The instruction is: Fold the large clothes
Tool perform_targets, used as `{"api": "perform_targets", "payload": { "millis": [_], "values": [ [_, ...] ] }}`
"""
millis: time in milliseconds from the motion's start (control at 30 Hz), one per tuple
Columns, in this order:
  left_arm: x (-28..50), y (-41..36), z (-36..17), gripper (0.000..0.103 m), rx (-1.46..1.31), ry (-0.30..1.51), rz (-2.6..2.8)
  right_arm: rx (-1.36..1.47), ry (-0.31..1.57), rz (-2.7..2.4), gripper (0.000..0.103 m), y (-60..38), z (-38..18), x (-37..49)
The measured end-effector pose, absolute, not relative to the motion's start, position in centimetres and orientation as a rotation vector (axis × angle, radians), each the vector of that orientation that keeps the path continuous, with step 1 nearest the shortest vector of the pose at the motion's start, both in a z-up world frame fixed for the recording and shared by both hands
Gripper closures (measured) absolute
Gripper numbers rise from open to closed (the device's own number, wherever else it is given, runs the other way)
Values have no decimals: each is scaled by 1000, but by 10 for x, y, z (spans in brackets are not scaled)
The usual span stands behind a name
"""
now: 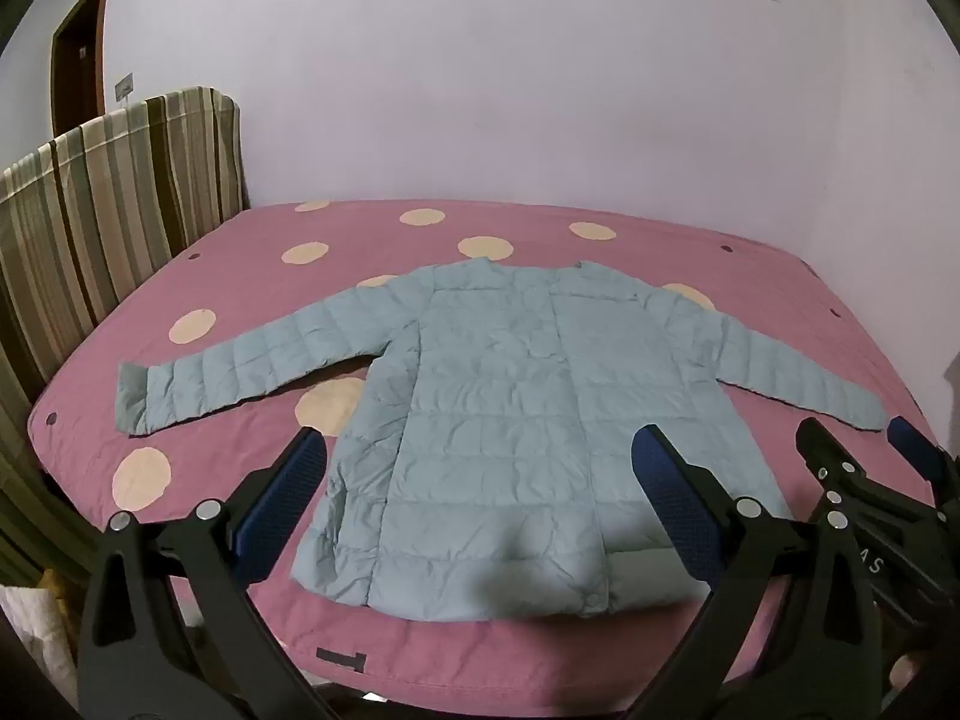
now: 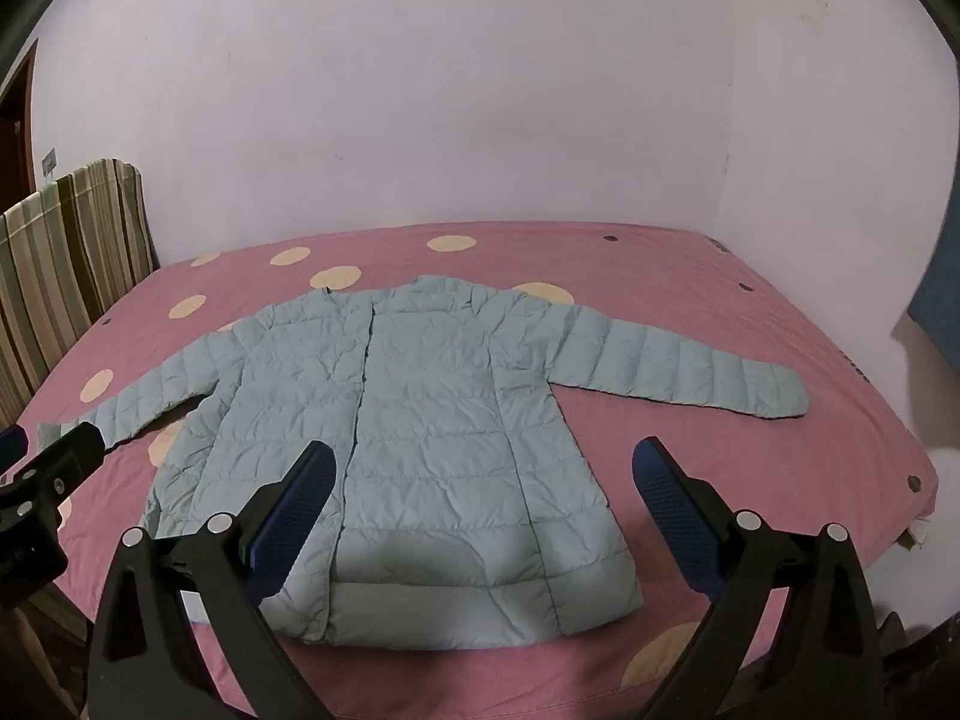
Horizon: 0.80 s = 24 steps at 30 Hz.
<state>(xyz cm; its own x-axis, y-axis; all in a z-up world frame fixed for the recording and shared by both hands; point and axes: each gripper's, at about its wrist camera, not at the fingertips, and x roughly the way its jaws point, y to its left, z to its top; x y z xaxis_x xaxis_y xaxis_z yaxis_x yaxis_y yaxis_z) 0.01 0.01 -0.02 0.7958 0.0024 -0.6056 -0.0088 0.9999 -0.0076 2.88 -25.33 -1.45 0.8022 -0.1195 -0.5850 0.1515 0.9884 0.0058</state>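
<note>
A puffy blue jacket [image 1: 498,420] lies flat on the pink bed [image 1: 240,264] (sleeves out). The left gripper [image 1: 480,492] and the right gripper [image 2: 480,498] are both wide open, holding nothing.

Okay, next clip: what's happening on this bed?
A person holds two grippers over a pink polka-dot bed. A light blue puffer jacket lies flat and unfolded on it, front up, both sleeves spread out to the sides. The left gripper and right gripper both hover near the hem with jaws wide open, holding nothing. No fold has been made yet.
</note>
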Motion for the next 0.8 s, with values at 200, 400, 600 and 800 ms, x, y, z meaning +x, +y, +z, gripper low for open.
{"api": "perform_targets", "payload": {
  "millis": [200, 400, 600, 800],
  "values": [
    [0, 0, 0, 2, -14, 657, 1, 55, 623, -139, 5, -253, -14, 28],
    [1, 1, 0, 2, -18, 659, 1, 52, 623, -139, 5, -253, -13, 27],
    [1, 1, 0, 2, -17, 660, 2, 56, 626, -143, 5, -254, -15, 29],
    [1, 1, 0, 2, -16, 660, 3, 56, 627, -143, 5, -254, -15, 29]
  ]
}}
